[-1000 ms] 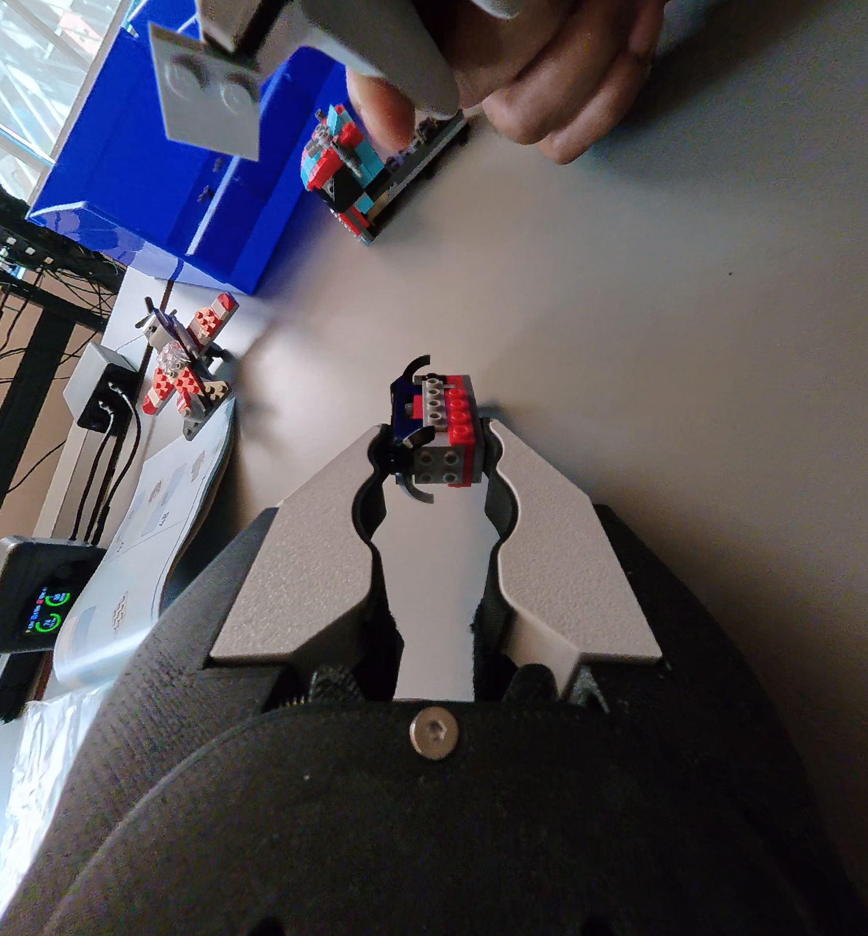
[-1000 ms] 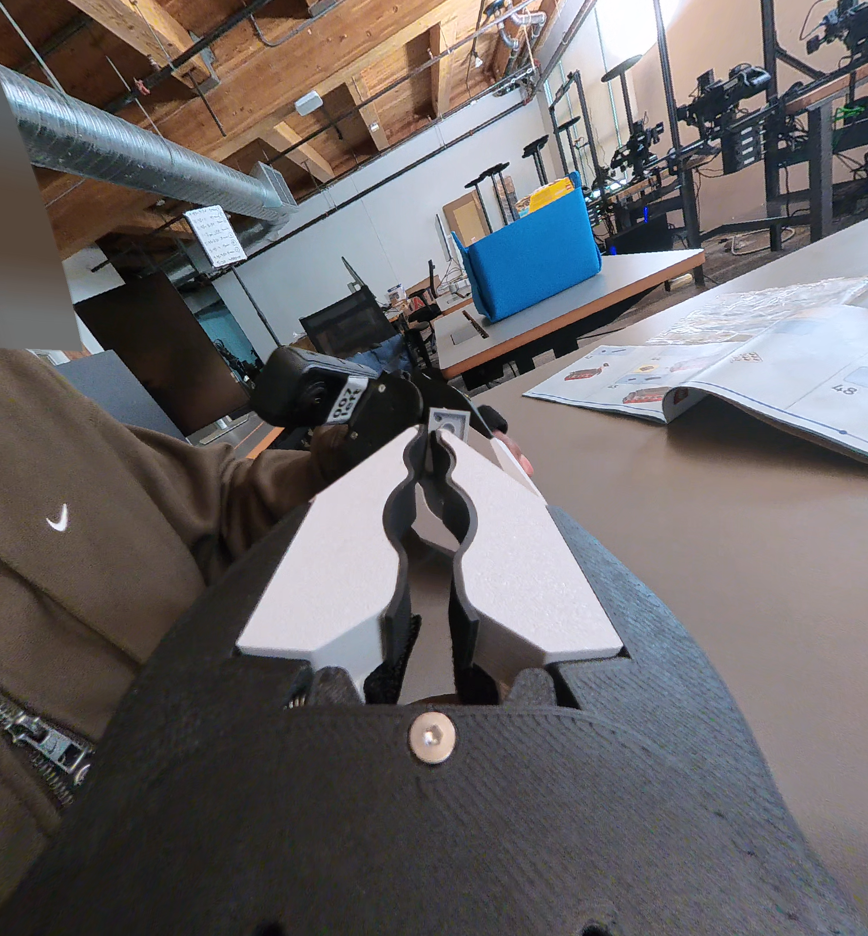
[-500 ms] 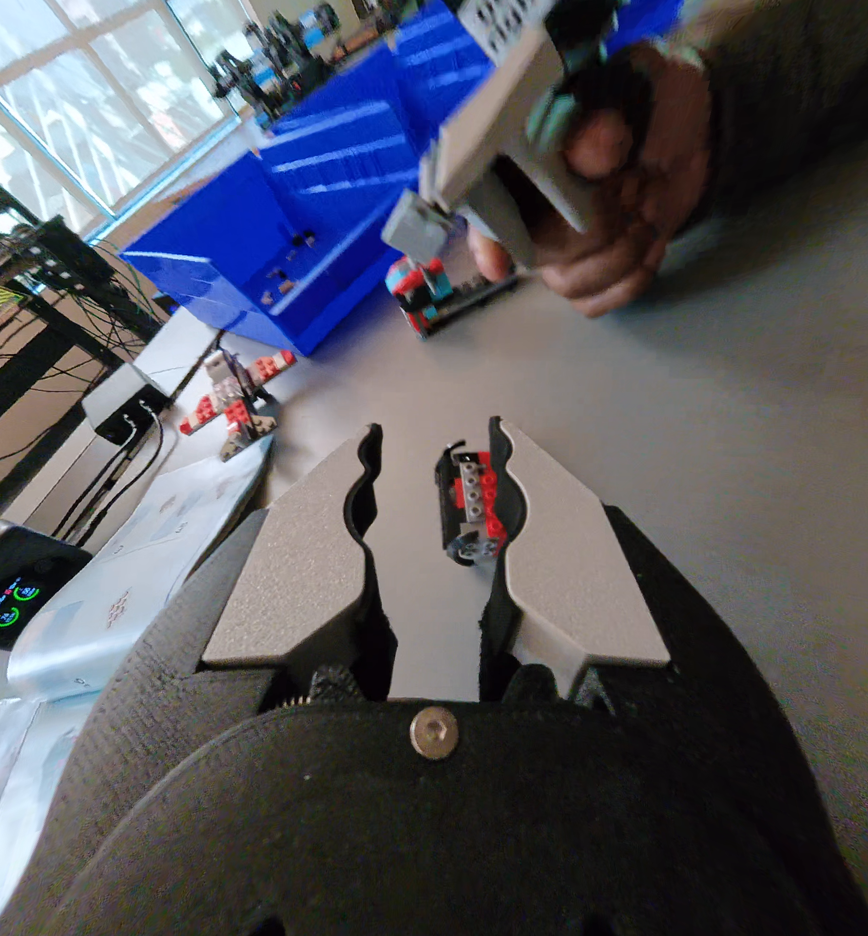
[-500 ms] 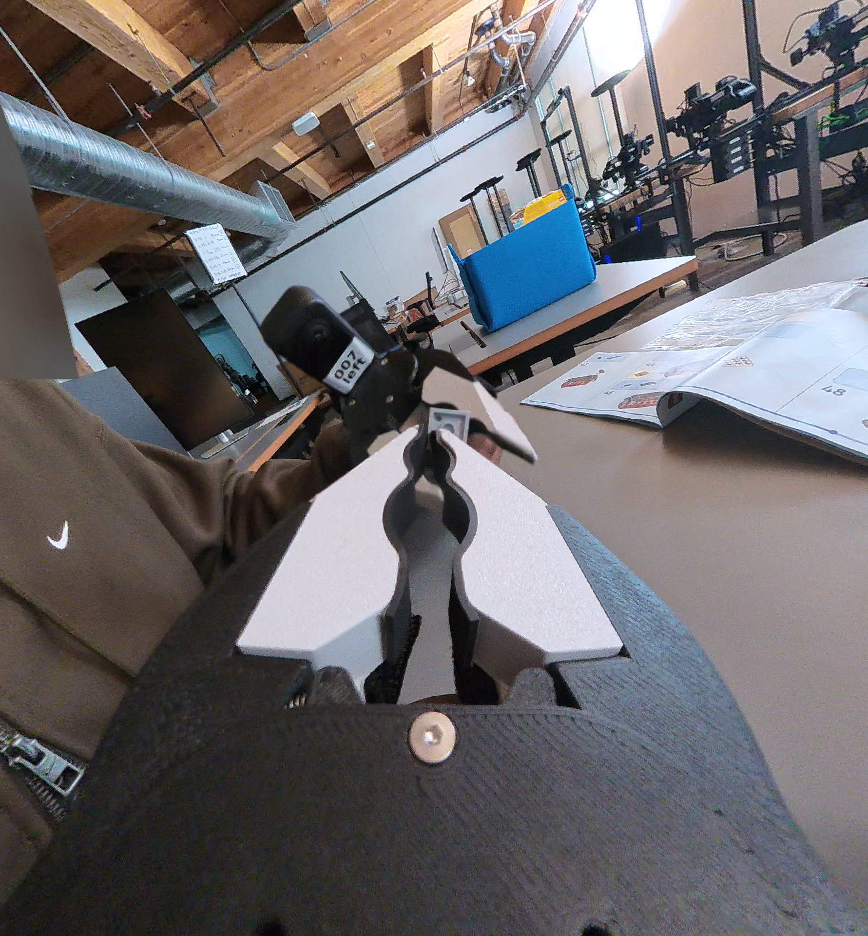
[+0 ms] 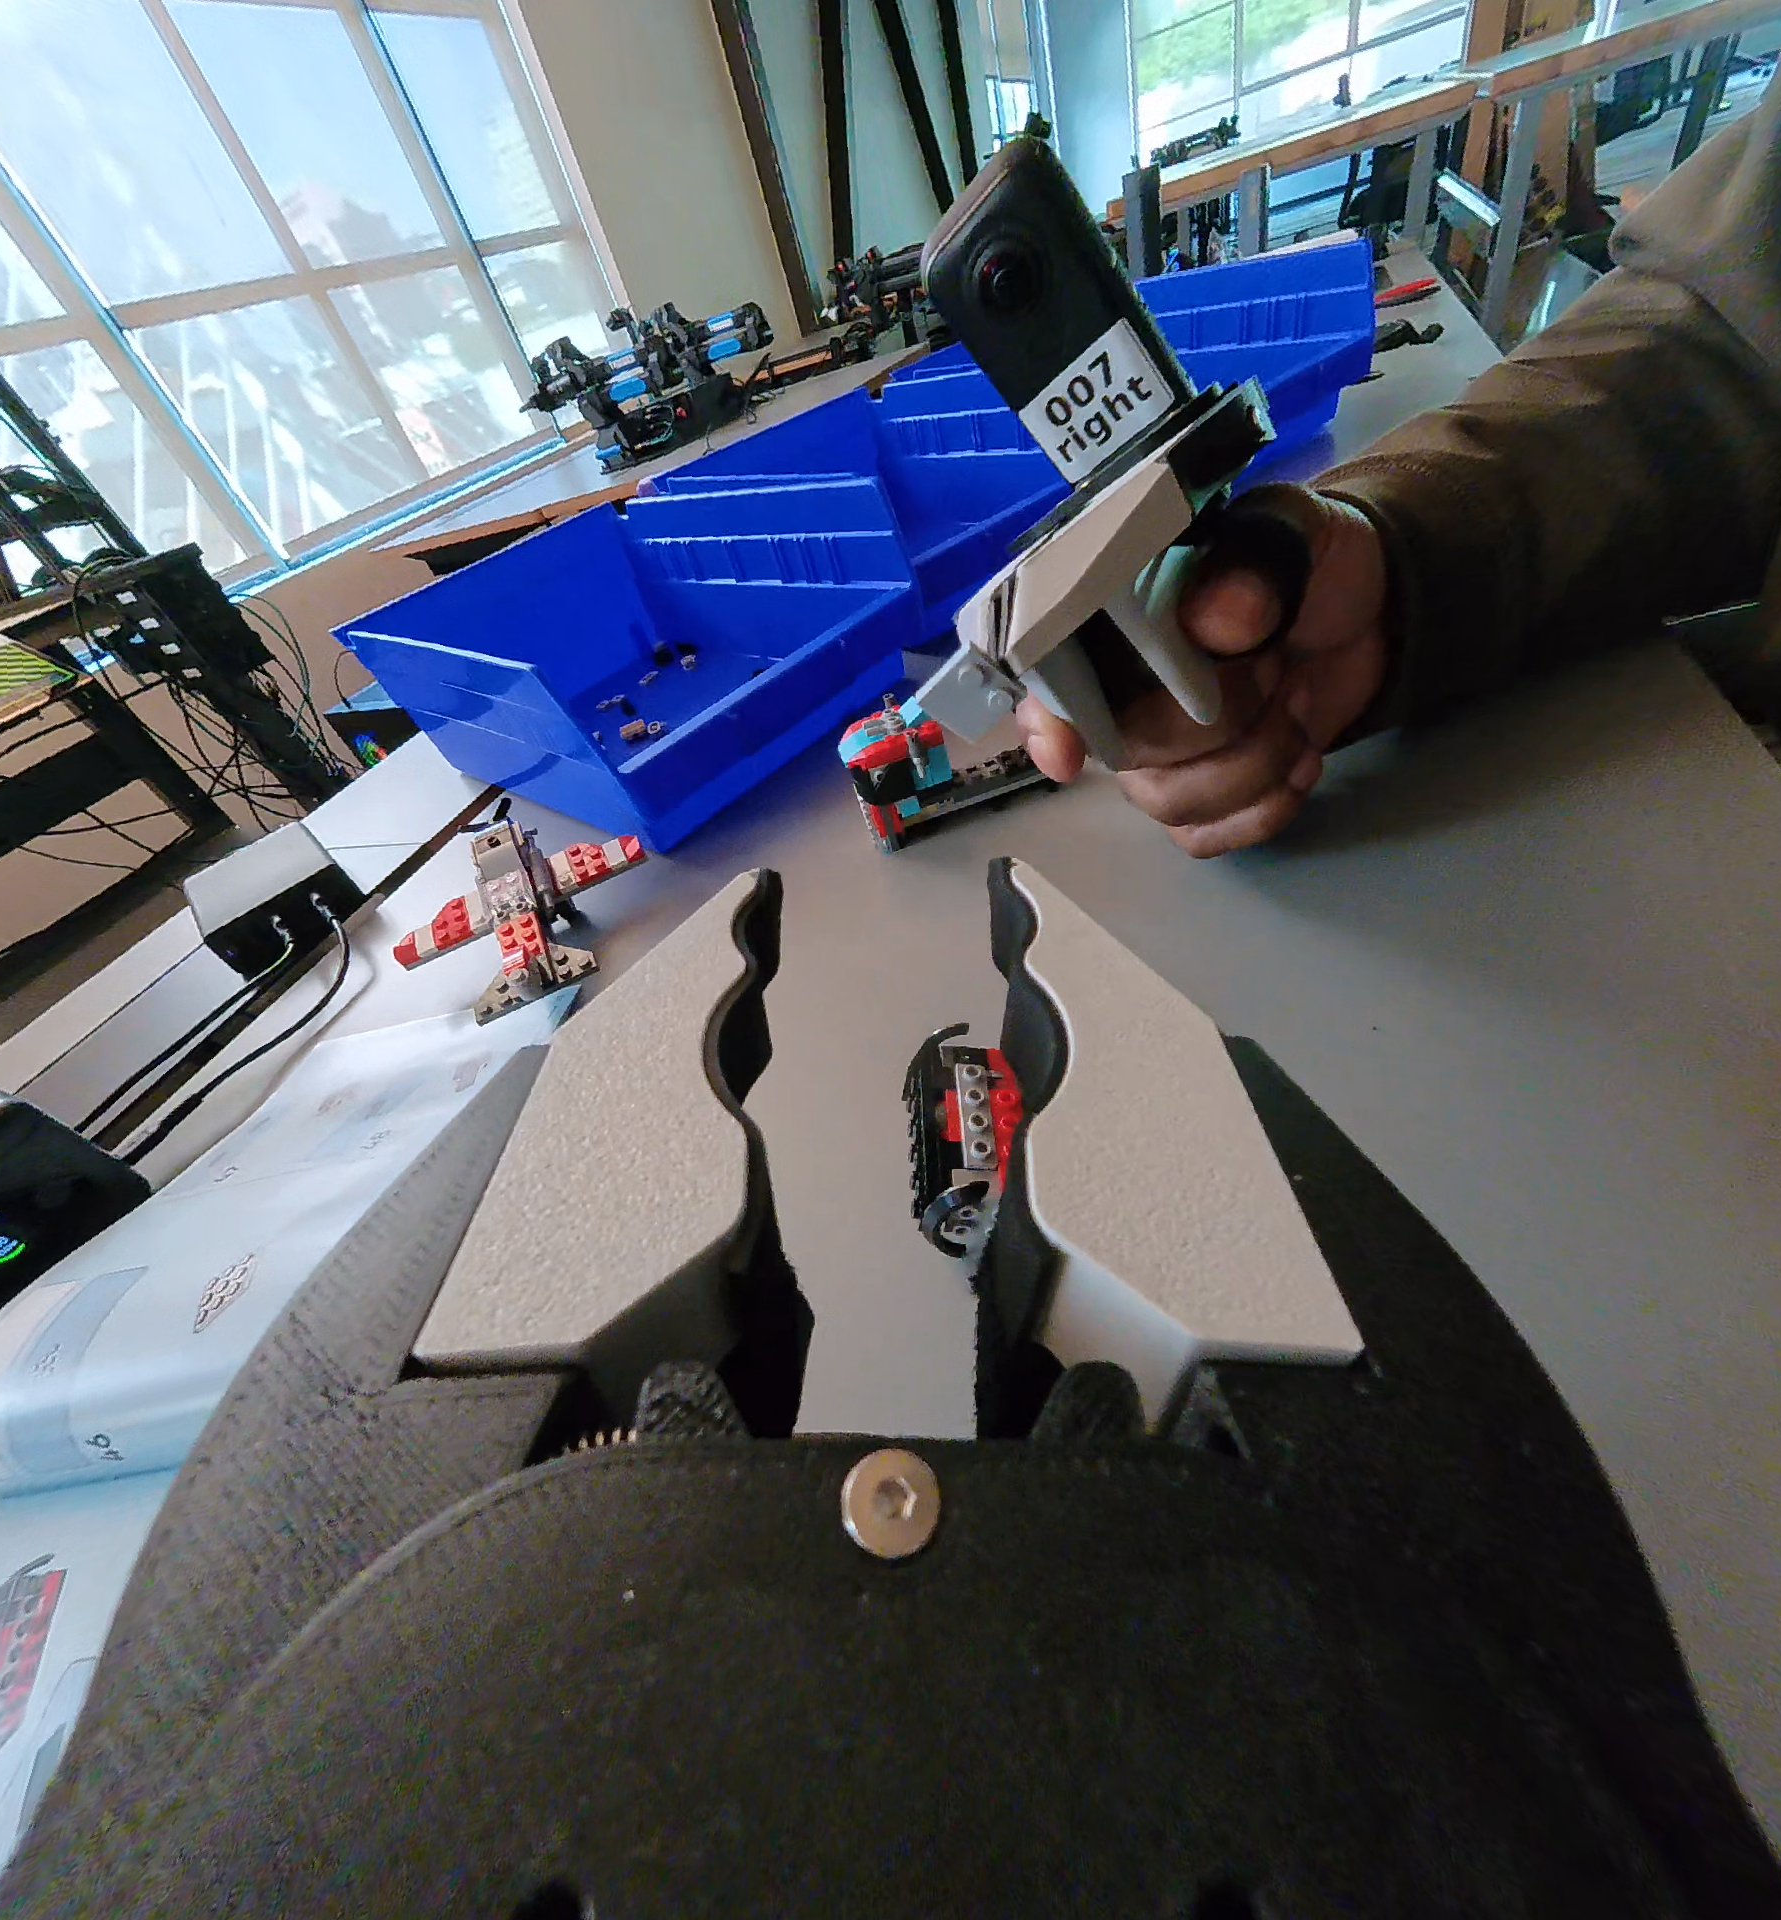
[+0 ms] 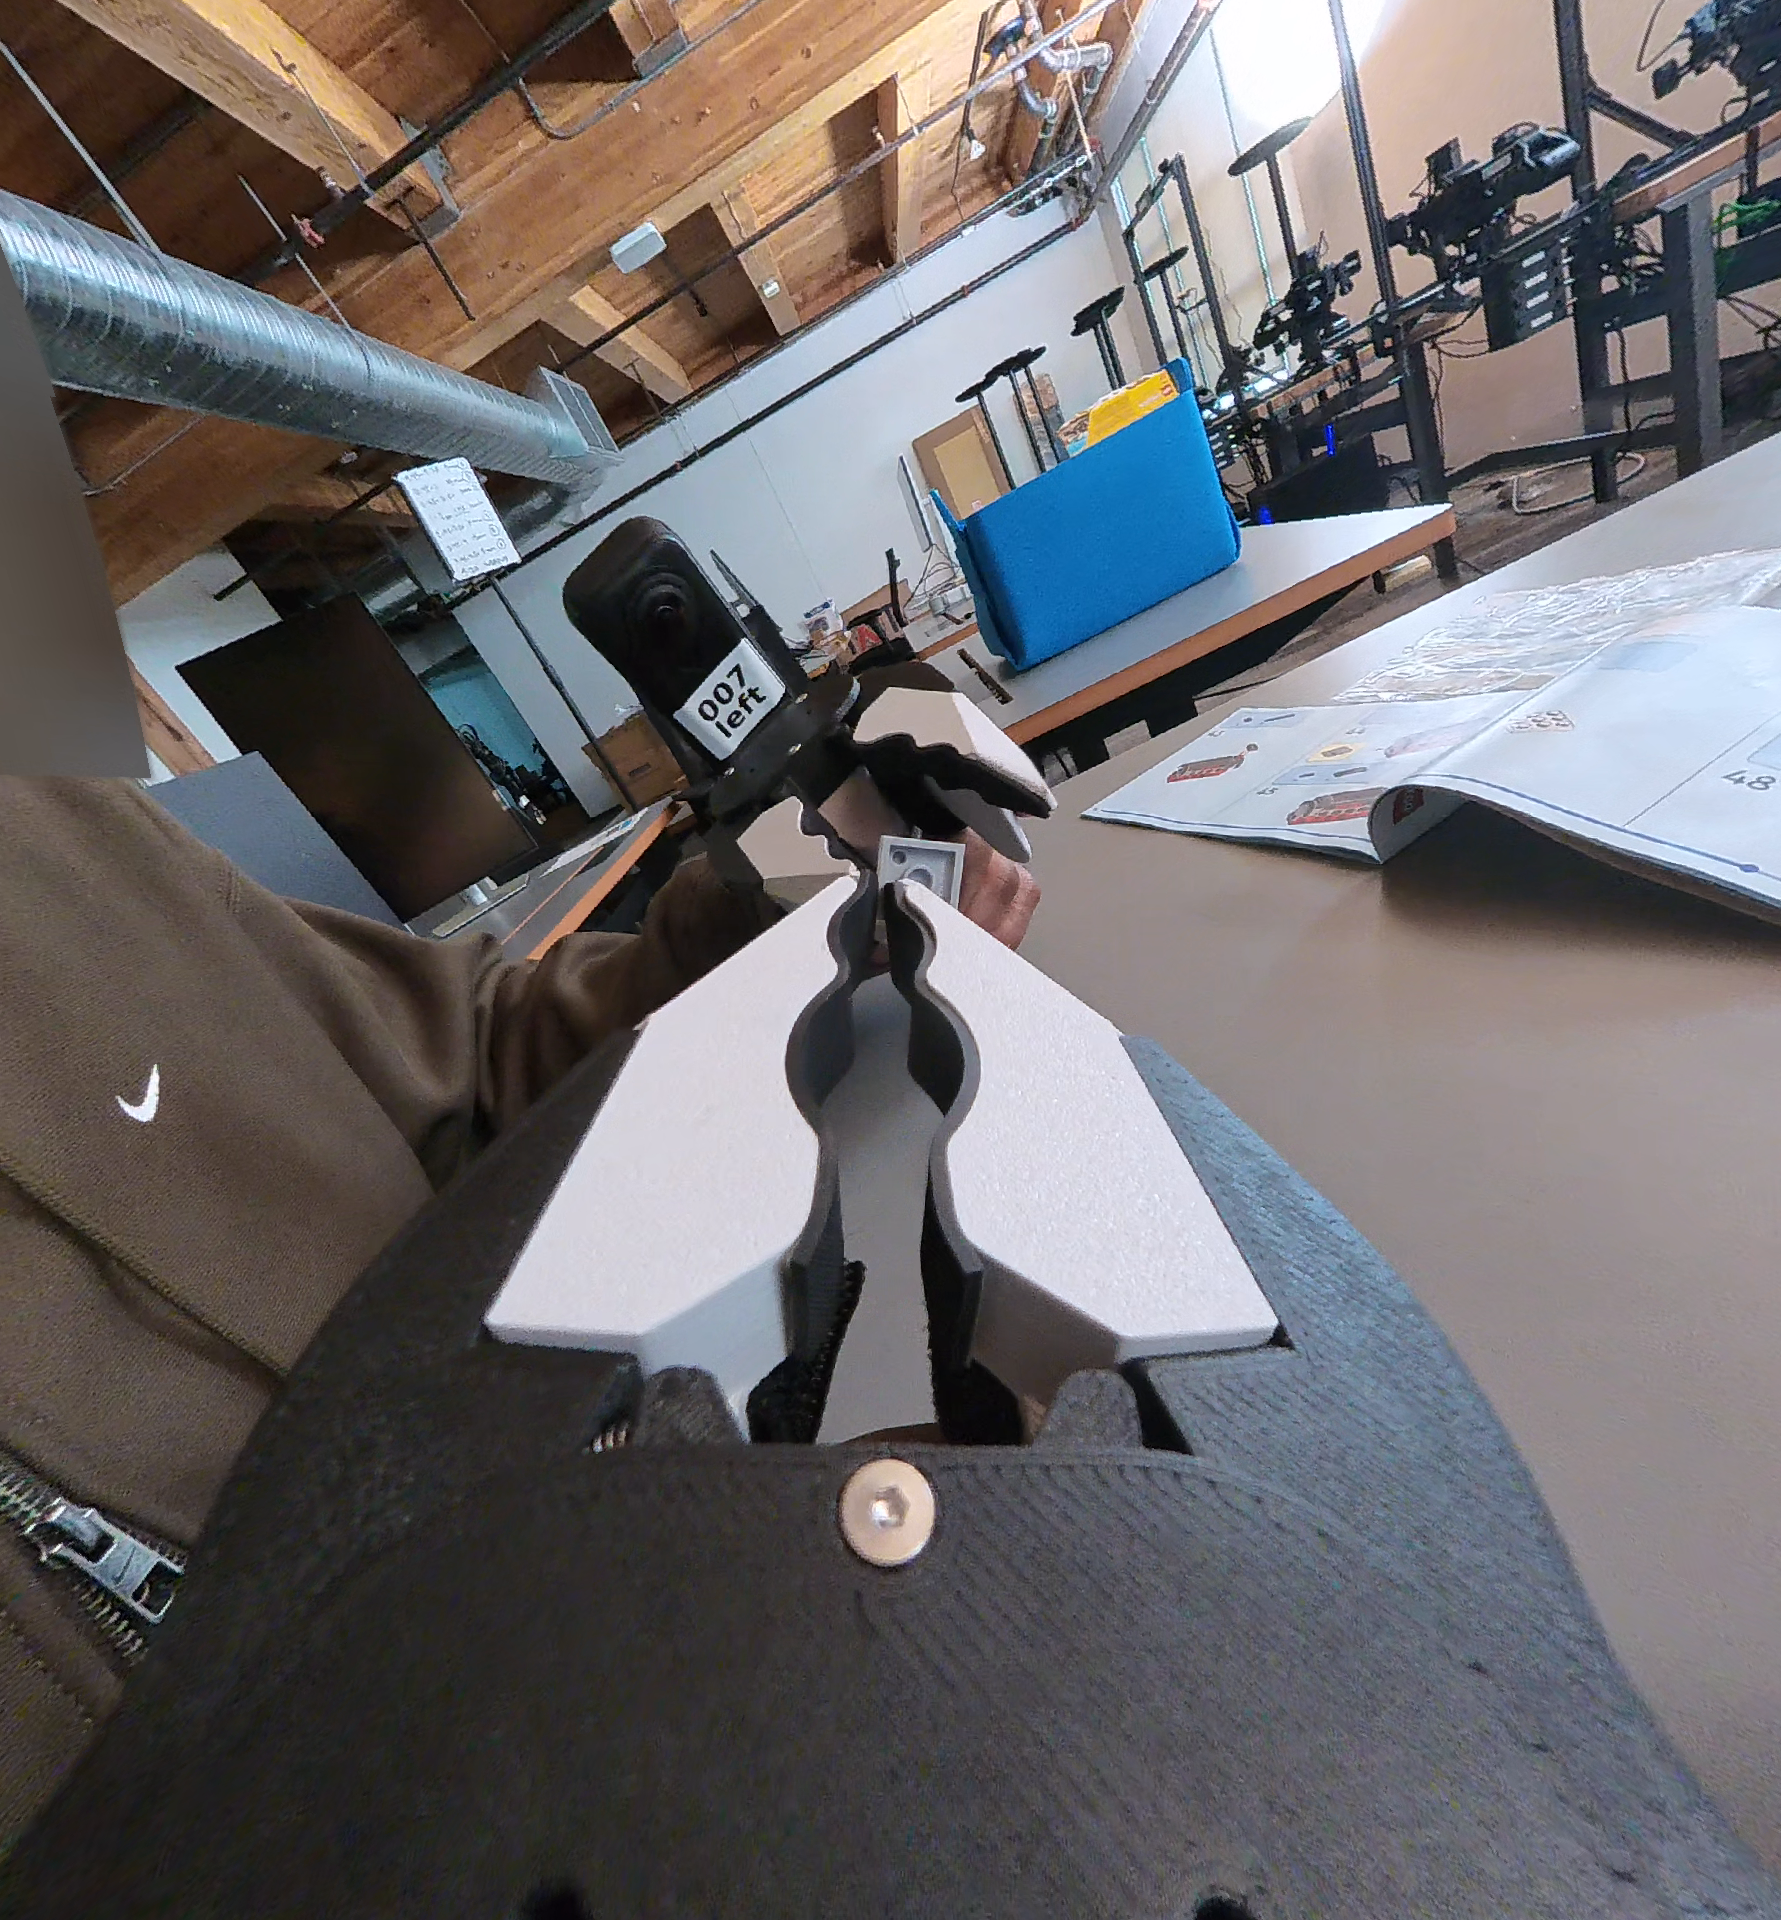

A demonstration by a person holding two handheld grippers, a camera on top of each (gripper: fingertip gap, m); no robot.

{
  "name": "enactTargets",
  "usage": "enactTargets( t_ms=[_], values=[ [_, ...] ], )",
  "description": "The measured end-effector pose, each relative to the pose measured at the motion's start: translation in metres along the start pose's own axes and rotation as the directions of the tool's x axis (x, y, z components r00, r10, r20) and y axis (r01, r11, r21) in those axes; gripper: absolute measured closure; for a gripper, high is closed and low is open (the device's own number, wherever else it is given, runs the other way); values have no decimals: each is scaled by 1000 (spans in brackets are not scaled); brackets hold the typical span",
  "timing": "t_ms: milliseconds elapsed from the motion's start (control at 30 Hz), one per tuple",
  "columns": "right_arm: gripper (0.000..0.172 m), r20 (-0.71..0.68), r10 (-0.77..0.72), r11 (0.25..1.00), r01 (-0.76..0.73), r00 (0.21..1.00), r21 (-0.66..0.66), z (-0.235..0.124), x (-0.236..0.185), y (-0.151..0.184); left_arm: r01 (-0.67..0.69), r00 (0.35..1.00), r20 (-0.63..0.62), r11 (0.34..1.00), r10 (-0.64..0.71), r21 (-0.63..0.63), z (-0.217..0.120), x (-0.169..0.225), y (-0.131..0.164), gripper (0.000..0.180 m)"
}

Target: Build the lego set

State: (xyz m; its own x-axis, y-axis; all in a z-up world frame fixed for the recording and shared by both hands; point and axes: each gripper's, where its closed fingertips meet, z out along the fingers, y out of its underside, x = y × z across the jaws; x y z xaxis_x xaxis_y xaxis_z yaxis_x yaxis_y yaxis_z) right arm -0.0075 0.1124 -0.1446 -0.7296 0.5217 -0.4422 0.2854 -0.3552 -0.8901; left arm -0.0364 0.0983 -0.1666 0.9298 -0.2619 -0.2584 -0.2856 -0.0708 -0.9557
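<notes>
Up has come my left gripper (image 5: 886, 883), jaws spread, the small red-and-black brick model (image 5: 959, 1132) lying against its right finger (image 5: 1156, 1122), unclamped. Right gripper (image 6: 881, 883) stays pinched on a grey plate (image 6: 922, 868), above the table (image 5: 1385, 1039).

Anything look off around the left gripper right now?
Yes. The left gripper is open, and the small red-and-black brick assembly sits against its right finger only, clear of the other. The right gripper pinches a grey plate.
</notes>
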Motion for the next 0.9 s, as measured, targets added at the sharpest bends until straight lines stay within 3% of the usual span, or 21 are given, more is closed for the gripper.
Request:
enactTargets(
  t_ms=[900],
  values=[
    [169,21,15,1000,-15,1000,-13,2,-2,4,50,998,-33,998,-48,43,0,4,-7,139]
  ],
)
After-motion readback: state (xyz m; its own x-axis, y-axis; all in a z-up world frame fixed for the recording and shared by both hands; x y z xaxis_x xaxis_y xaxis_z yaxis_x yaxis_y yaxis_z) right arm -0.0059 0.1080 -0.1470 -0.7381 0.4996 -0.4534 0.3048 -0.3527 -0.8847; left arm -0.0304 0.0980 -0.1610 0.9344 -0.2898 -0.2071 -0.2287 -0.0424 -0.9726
